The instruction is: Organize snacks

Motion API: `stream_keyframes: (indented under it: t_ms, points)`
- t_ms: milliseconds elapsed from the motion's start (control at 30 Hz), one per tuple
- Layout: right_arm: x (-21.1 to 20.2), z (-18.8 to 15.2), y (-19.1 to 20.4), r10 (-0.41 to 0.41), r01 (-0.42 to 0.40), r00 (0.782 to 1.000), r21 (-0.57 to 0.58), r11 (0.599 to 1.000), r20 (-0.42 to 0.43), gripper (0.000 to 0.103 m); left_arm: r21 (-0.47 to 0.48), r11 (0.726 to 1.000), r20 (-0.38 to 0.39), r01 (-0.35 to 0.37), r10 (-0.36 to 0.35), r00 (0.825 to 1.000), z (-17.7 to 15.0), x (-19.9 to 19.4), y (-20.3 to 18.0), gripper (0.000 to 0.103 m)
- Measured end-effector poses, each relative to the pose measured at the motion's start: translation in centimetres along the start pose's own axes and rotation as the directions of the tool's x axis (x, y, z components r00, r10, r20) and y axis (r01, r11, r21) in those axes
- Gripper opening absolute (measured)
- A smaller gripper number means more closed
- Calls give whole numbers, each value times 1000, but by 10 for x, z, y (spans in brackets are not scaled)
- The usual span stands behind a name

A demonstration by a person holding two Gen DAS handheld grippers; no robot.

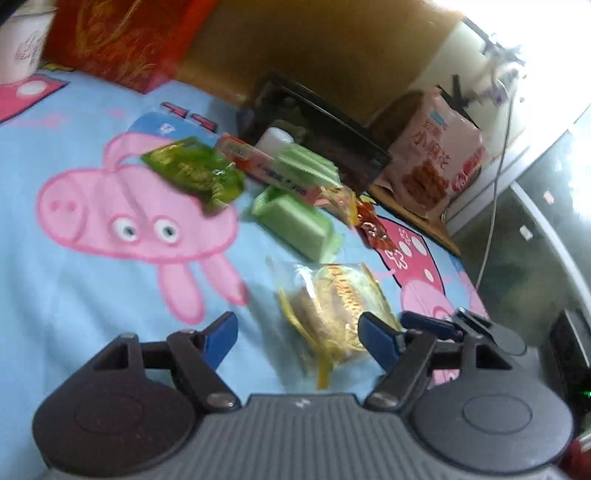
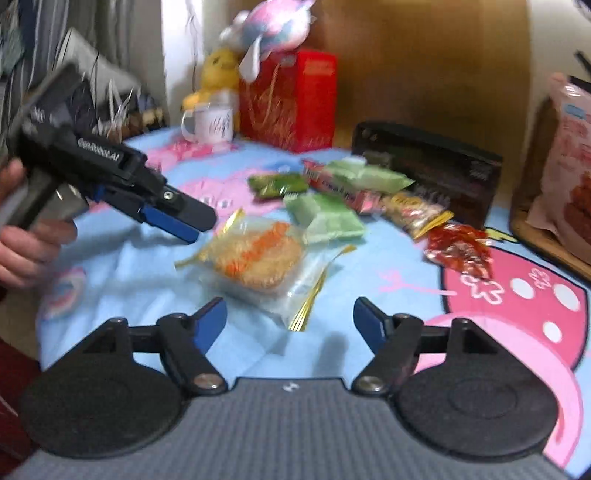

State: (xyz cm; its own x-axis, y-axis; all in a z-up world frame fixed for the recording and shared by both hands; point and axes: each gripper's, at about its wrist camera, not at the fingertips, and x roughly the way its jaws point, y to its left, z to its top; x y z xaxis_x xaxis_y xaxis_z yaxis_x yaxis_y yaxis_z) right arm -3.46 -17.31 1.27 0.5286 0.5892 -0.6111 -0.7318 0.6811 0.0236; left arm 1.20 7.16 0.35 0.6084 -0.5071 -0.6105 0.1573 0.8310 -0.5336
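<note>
A clear-wrapped round cake [image 1: 332, 310] [image 2: 258, 258] lies on the blue cartoon cloth [image 1: 92, 266]. My left gripper [image 1: 299, 339] is open, with the cake just ahead of its fingers and close against the right one. From the right wrist view the left gripper [image 2: 192, 225] hangs to the left of the cake, held by a hand [image 2: 22, 240]. My right gripper [image 2: 290, 325] is open and empty, with the wrapper's gold corner just ahead. Behind the cake lie green packs [image 1: 295, 221] [image 2: 328, 218], a green packet [image 1: 195, 173], a red-white bar [image 1: 258, 162] and a red packet [image 2: 458, 251].
A black box [image 1: 325, 129] [image 2: 428, 166] stands behind the snacks. A big pink snack bag [image 1: 432, 162] leans at the right. A red gift bag [image 2: 291, 99], a white mug [image 2: 210, 122] and plush toys [image 2: 266, 26] stand at the back left.
</note>
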Motion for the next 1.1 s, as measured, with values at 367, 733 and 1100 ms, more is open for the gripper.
stream_keyframes:
  t_ms: [367,733,1100]
  points:
    - [-13,50,10,22,-11,998,-162,987,66,32,144,990,67,16,-26,997,53,-18,-47,42]
    - [32,151,-84,-127,139,983,-84,987,132,32,232,969,192,-84,39,981,171,38,-87,43]
    - [103,156,-132,-308,308,948,18,951,79,41,108,983,217,-145,119,969,184,81,-46,56]
